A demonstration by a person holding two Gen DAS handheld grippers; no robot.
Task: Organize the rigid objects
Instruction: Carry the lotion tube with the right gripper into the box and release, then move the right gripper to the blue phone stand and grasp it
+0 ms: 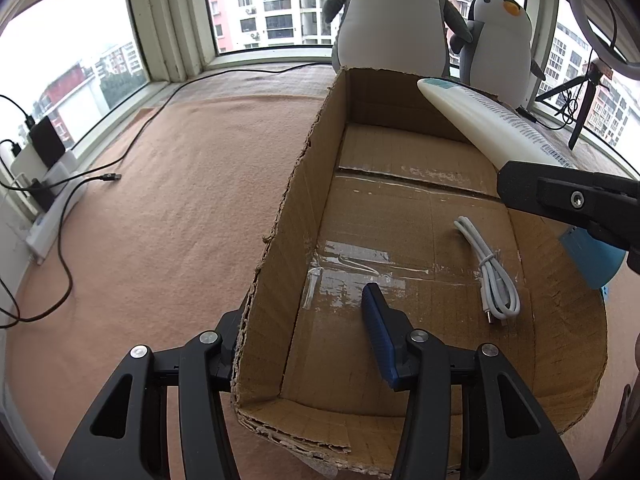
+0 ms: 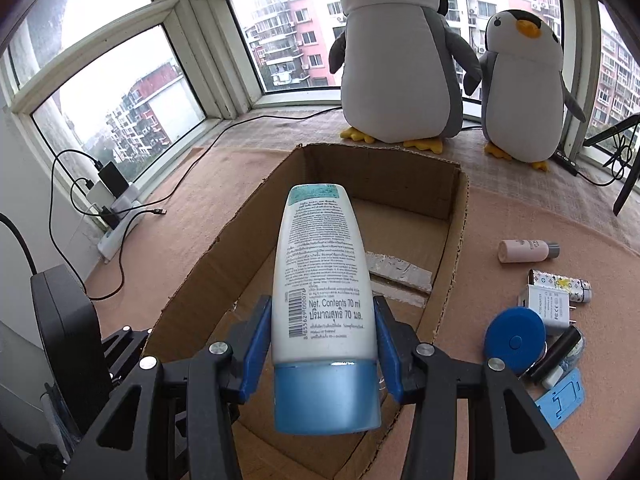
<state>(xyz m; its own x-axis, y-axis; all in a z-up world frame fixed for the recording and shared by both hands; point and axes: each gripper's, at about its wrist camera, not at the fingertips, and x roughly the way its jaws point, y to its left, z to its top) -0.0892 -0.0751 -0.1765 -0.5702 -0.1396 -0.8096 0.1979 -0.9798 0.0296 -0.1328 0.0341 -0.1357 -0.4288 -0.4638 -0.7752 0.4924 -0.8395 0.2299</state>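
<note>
The right tongs [image 2: 323, 344] clamp a white squeeze bottle with a pale blue cap [image 2: 320, 280] between their blue pads, cap toward the camera, body pointing out over the open brown cardboard box [image 2: 452, 240]. From the left wrist the same bottle [image 1: 492, 120] slants across the box's far right corner, its cap partly hidden behind the black finger gripping it.

The left tongs [image 1: 304, 344] stand wide, straddling the box's torn left wall: one finger outside over the peach-coloured felt counter [image 1: 160, 200], the other with its blue pad [image 1: 380, 336] inside. Whether either pad touches the cardboard I cannot tell.

Only the left view shows the box floor plainly, with a coiled white cable [image 1: 492, 280] lying on it near the right wall. The bottle blocks that spot in the right view.

Only the right view shows the clutter on the counter right of the box: a small pinkish bottle with a grey cap [image 2: 526, 251] lying down, a patterned silver cylinder [image 2: 560, 285], a white plug adapter [image 2: 548, 308], and a round blue disc [image 2: 515, 340] heaped over smaller items too jumbled to make out.

Two plush penguins [image 2: 400, 60] stand behind the box; the left view cuts off the larger one's head. A white power strip with black chargers [image 1: 48, 184] sits by the window at left.
</note>
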